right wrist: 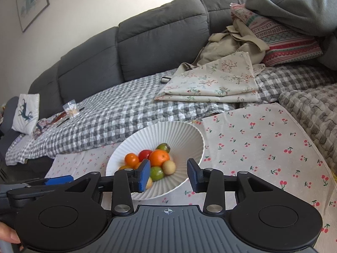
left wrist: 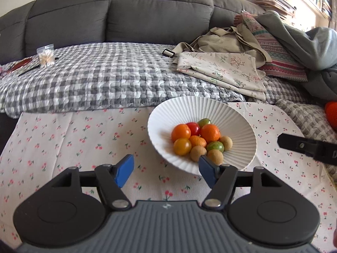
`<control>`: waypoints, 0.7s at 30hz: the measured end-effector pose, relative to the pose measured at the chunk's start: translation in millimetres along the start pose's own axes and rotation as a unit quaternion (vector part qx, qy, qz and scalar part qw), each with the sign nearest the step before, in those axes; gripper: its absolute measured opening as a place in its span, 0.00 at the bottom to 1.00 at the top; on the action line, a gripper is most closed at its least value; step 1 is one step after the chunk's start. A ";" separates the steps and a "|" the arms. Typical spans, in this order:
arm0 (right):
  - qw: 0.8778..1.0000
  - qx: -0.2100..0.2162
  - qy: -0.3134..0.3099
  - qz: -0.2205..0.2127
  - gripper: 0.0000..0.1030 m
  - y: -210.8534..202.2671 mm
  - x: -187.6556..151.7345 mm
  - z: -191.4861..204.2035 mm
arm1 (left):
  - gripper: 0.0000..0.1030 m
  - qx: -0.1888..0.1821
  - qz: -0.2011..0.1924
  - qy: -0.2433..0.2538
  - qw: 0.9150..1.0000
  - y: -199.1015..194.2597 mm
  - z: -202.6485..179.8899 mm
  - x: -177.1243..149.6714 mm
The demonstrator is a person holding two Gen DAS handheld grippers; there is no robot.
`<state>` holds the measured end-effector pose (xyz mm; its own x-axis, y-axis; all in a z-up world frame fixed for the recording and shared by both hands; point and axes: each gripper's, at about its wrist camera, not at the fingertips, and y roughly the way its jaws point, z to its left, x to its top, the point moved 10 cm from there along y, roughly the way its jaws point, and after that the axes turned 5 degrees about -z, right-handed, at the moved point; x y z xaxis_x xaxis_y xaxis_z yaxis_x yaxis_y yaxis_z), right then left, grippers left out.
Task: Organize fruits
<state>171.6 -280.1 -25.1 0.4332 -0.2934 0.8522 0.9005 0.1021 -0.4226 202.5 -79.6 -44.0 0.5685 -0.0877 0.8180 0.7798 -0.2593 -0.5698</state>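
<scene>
A white ribbed bowl [left wrist: 238,126] stands on a cherry-print cloth and holds several small fruits: orange ones [left wrist: 210,133], a red one [left wrist: 193,128], green ones [left wrist: 215,146] and tan round ones [left wrist: 215,156]. My left gripper [left wrist: 166,169] is open and empty, just in front of the bowl's near rim. My right gripper [right wrist: 169,176] is open and empty, held over the bowl's [right wrist: 189,135] near rim, with the fruits [right wrist: 160,158] just beyond its left finger. The left gripper's blue fingertip [right wrist: 59,179] shows at the left of the right wrist view.
The cherry-print cloth [left wrist: 73,139] covers the table. Behind it is a grey sofa [left wrist: 118,19] with a checked blanket [left wrist: 101,78], folded floral cloths [left wrist: 221,69], a beige bag [left wrist: 221,39] and a striped pillow [left wrist: 278,57]. An orange object [left wrist: 331,113] lies at the right edge.
</scene>
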 end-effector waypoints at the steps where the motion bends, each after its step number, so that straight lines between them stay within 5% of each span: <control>1: 1.000 0.001 -0.004 0.002 0.37 -1.0 -1.6 2.1 | 0.67 0.002 0.001 -0.001 1.000 -2.9 1.3 -1.1; 9: 0.999 0.011 -0.042 0.006 0.37 -25.1 -16.7 23.8 | 0.70 0.004 0.014 -0.032 0.999 -18.6 11.8 -16.7; 21: 0.997 0.019 -0.070 0.008 0.42 -64.3 -43.2 54.0 | 0.71 0.017 -0.014 -0.014 1.000 -60.8 13.7 -25.9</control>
<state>97.0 -222.6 -18.1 0.4455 -0.1558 0.8816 0.8934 0.1418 -0.4263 143.9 -48.4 -31.6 0.5525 -0.0536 0.8318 0.8043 -0.2276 -0.5489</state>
